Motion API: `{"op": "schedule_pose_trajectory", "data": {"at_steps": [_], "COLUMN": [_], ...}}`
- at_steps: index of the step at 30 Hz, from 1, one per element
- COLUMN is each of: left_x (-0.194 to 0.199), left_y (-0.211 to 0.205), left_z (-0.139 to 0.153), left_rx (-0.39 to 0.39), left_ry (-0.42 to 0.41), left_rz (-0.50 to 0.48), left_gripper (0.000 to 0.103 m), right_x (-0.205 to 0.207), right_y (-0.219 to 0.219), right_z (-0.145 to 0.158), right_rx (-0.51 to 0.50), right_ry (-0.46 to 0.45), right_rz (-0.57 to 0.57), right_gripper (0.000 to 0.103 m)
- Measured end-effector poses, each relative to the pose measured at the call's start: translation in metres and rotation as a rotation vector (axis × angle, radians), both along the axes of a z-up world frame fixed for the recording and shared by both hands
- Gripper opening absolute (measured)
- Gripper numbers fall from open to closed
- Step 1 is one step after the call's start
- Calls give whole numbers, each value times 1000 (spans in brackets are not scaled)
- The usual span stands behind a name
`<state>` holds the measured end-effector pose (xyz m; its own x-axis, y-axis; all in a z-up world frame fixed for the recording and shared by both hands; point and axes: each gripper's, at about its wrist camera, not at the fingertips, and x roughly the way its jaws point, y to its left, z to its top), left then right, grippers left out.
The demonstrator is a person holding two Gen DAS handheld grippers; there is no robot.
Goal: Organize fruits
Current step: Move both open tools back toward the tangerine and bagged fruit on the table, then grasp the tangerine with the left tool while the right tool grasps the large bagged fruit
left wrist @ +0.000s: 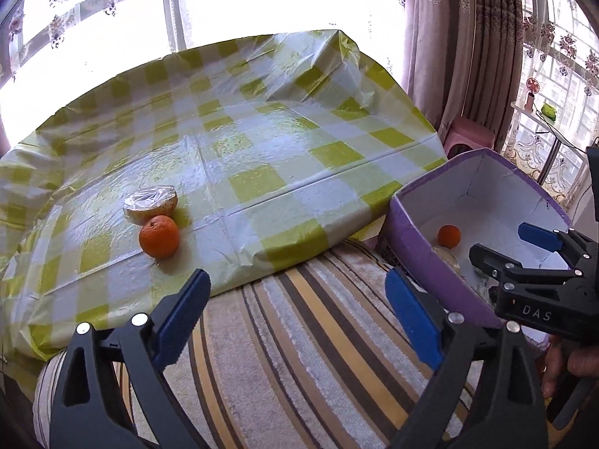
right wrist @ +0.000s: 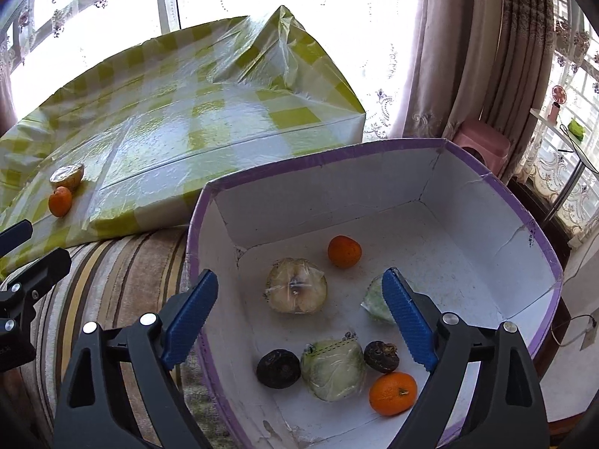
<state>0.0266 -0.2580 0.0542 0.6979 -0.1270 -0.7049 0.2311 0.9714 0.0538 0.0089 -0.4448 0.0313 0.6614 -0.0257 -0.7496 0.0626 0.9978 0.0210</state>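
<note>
Across the far half of my left wrist view lies the yellow-and-white checked plastic cloth, spread over a raised flat surface, with a striped rug running under it toward me. Beside its right edge I see the purple-rimmed white box, open at the top, resting on the same striped rug.

Inside that box, through the right wrist camera, I count a wrapped pale halved fruit near the middle, a wrapped green piece closer to me, another wrapped green piece partly hidden behind my right finger, two dark round fruits on either side of the near green one, a near orange just beside the right dark fruit, and a far orange well apart toward the back.

On the checked cloth, outside the box, I see a wrapped pale half fruit touching or just beside a loose orange, which sits on the near side of it.

My left hand-held gripper hangs over the striped rug with its blue pads spread wide and nothing between them. My right hand-held gripper is over the box, likewise spread wide and carrying nothing; its fingers frame the fruit below without touching any that I can see.
</note>
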Motion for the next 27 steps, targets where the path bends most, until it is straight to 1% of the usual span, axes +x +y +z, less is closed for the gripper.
{"op": "schedule_pose_trajectory", "data": {"at_steps": [1,3,4,6,10,12,14,17,20,27], "left_x": [2,5,7,11,21,26,35,50,68,100], "left_y": [9,28,36,52,83,95,107,120,129,133], "left_z": [0,-1,-2,-3,-4,-5,-6,-9,-15,-22], "left_rx": [-18,-71,-85,-117,-178,-197,-226,-271,-296,-292], "left_ry": [8,33,45,63,87,95,107,133,165,202], "left_rz": [20,48,67,97,156,179,192,210,228,226], "left_gripper": [90,82,81,72,66,60,56,54,53,53], "right_x": [1,2,3,4,8,11,15,22,28,45], "right_y": [8,20,25,34,55,64,70,77,82,94], "right_z": [2,4,5,6,5,4,4,2,2,0], "right_rx": [-4,-7,-4,4,-18,-27,-29,-21,-13,10], "right_ry": [-4,-9,-11,-11,-9,0,8,22,25,36], "right_rz": [21,52,62,81,134,154,169,181,179,178], "right_gripper": [86,86,86,86,86,86,86,86,86,87]}}
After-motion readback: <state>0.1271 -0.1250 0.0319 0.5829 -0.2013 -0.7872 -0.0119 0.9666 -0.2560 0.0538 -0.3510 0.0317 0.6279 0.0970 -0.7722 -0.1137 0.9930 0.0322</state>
